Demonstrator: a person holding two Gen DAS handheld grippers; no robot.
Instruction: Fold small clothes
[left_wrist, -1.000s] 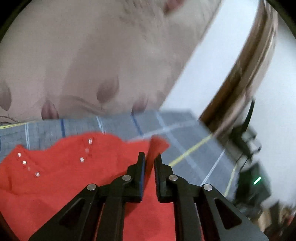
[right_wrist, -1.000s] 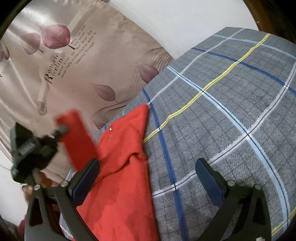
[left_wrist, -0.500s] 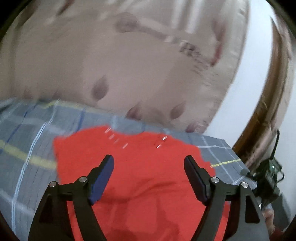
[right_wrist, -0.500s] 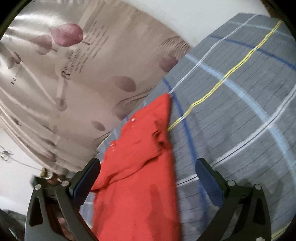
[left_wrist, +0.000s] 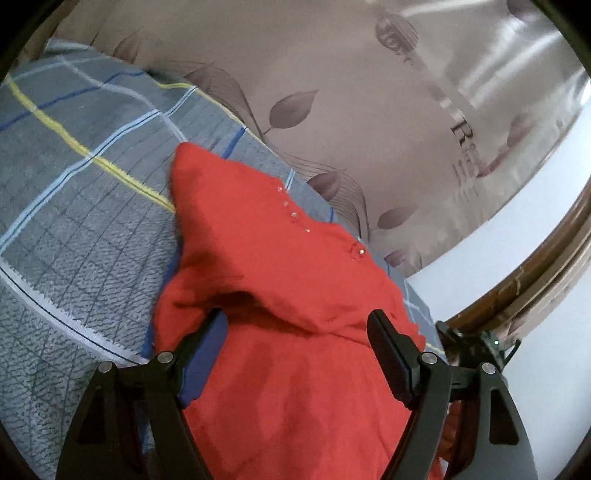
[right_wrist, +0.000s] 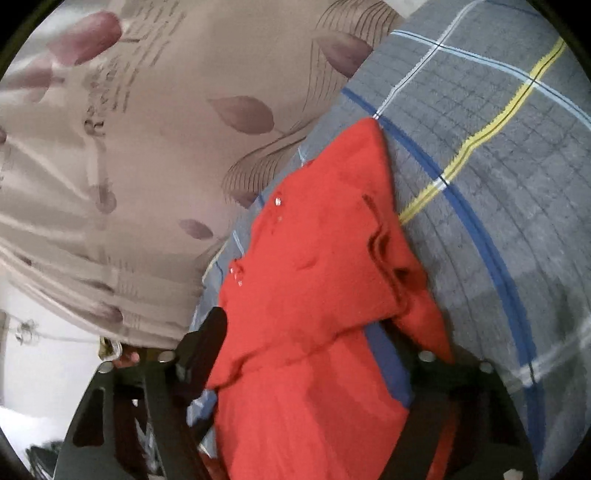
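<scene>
Red fabric fills the foreground: the small red knit garment (left_wrist: 280, 280) lies between the left claw (left_wrist: 295, 339), jaws wide. The right claw (right_wrist: 303, 350) has been closing around it. Beyond, grey plaid bedcover (left_wrist: 74, 177), beige leaf-print curtain (left_wrist: 369, 92).

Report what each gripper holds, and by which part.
Left gripper: nothing; its open jaws straddle the red shirt. Right gripper: jaws have just been closing around the shirt's folded edge; whether they grip it cannot be told.
</scene>
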